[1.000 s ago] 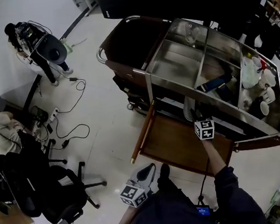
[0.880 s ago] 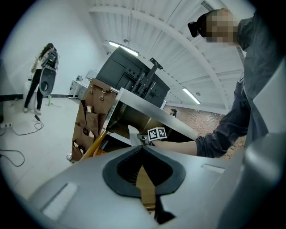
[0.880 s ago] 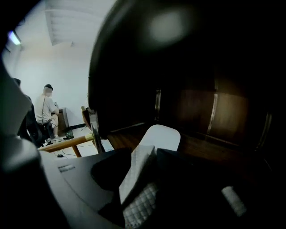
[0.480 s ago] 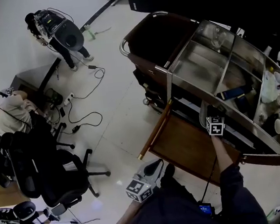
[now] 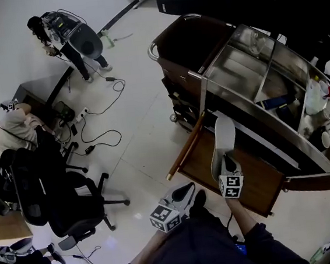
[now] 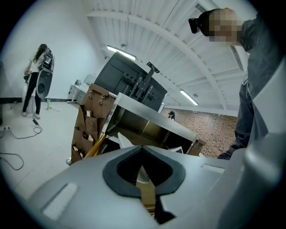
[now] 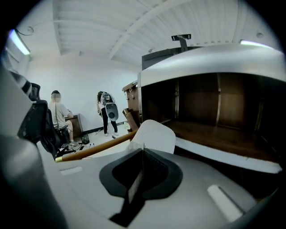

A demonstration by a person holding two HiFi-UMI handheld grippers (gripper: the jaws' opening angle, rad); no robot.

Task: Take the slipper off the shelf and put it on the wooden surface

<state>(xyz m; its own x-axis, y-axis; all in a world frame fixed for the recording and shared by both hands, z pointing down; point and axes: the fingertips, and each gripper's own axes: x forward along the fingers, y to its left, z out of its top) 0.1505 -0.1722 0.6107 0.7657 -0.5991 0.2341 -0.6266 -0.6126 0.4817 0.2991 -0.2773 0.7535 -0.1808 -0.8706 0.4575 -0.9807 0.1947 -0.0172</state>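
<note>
**Slipper off the shelf, not yet set down**

The right claw (image 5: 226,160) was pressed together on the near end of the white slipper (image 5: 223,133). The slipper stood out from it over the wooden surface (image 5: 261,178) at the middle right of the head view. It was clear of the shelf (image 7: 210,134), so the first half of the task looked done. What seemed left was to lower the slipper onto the wood and let go. No view settled whether its sole touched the wood.

The left claw (image 5: 188,188) was pressed together on nothing, at the lower middle of the head view, well apart from the slipper.

Only the head view showed the slipper above the wooden surface and both claws together. Only the right gripper view showed the pinch up close, the slipper's rounded end rising just past the jaws, and the dark shelf beyond it at the right. The left gripper view showed the cart (image 6: 134,120) from the side and its own shut jaws.
</note>
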